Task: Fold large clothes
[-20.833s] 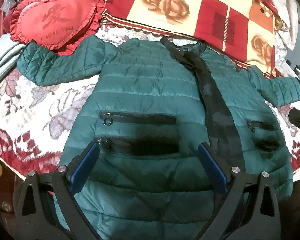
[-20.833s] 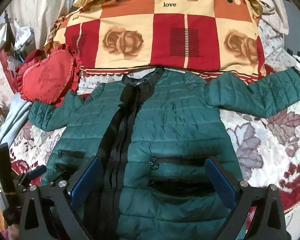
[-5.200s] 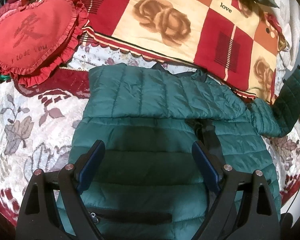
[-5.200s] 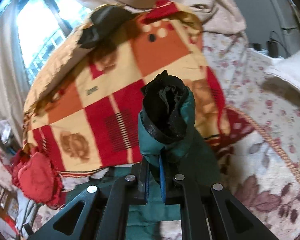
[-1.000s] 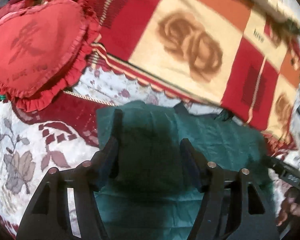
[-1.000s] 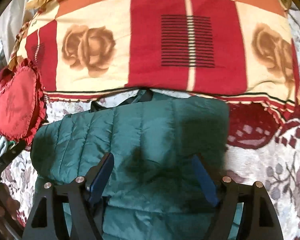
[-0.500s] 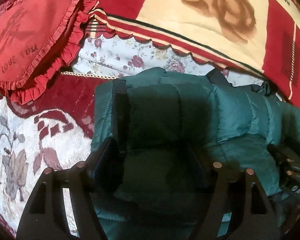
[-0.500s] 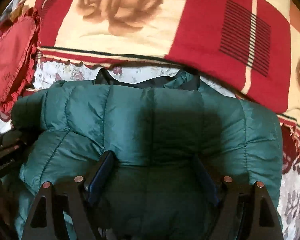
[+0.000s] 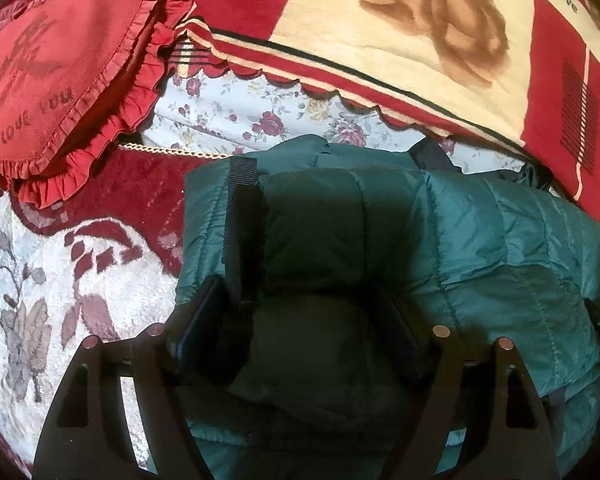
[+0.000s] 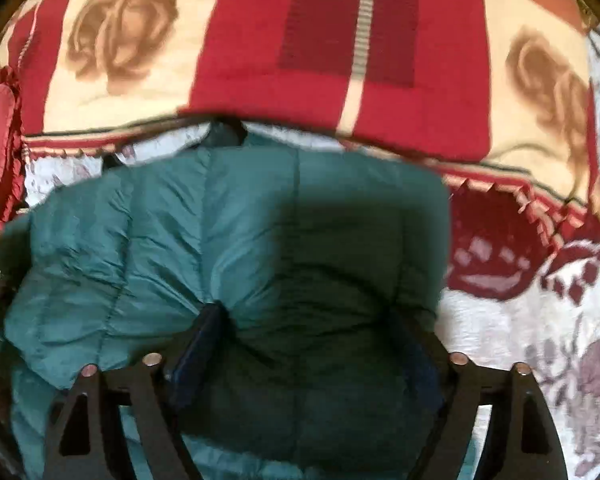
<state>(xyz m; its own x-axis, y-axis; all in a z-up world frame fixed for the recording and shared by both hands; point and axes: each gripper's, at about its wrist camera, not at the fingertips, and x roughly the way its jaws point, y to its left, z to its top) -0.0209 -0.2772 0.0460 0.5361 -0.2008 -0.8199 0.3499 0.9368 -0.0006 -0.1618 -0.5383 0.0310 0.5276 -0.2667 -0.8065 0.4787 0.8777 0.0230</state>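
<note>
A dark green quilted puffer jacket [image 9: 480, 240] lies on the bed with both sleeves folded in across its top; it also shows in the right wrist view [image 10: 148, 248]. A black ribbed cuff [image 9: 240, 216] lies on the jacket's left shoulder. My left gripper [image 9: 300, 320] is low over the left shoulder, jaws wide, with padded fabric bulging between the fingers. My right gripper [image 10: 312, 332] is low over the right shoulder, jaws wide, fabric bunched between them. Neither is closed on the cloth.
A red heart-shaped cushion [image 9: 56, 64] lies at the far left. A red and cream rose blanket [image 9: 420, 32] is piled just behind the collar, also in the right wrist view [image 10: 300, 48]. The floral bedspread [image 9: 60, 280] surrounds the jacket.
Both grippers have dropped closer onto the jacket's shoulders and pressed into the padding. The jacket's top now fills more of each view.
</note>
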